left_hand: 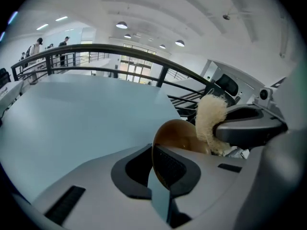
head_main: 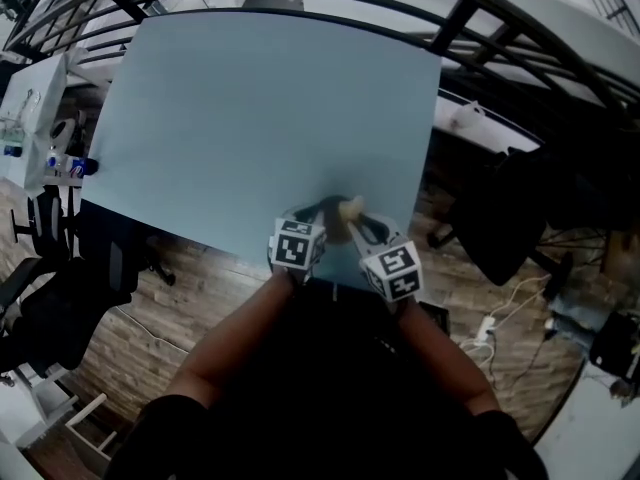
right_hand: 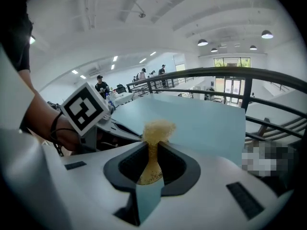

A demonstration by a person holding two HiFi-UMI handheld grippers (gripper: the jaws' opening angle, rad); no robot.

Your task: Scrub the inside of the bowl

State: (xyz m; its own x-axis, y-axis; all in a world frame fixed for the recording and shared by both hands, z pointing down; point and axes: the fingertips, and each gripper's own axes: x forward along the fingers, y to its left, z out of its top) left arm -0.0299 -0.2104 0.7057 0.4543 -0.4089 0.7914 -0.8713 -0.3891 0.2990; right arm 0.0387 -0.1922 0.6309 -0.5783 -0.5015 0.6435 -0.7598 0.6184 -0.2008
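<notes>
Left gripper view: the bowl [left_hand: 180,135] is pinched by its rim in the left gripper's [left_hand: 156,153] narrow jaws, at the bench's [head_main: 250,118] 6 o'clock edge. The sponge [right_hand: 154,128] is clamped in the right gripper [right_hand: 151,147]. If pressed hard, the bowl could be twisted loose.

Left gripper [left_hand: 156,153]: jaws closed on the near rim of a brown glossy bowl [left_hand: 180,134], which is seen almost edge-on and held off the light blue table top [left_hand: 81,119]. Right gripper [left_hand: 225,131] enters from the right, carrying a pale fibrous scrubber [left_hand: 209,121] set against the bowl's right edge. A black metal railing [left_hand: 120,49] runs behind the table. Distant persons [left_hand: 38,44] stand at upper left.
</notes>
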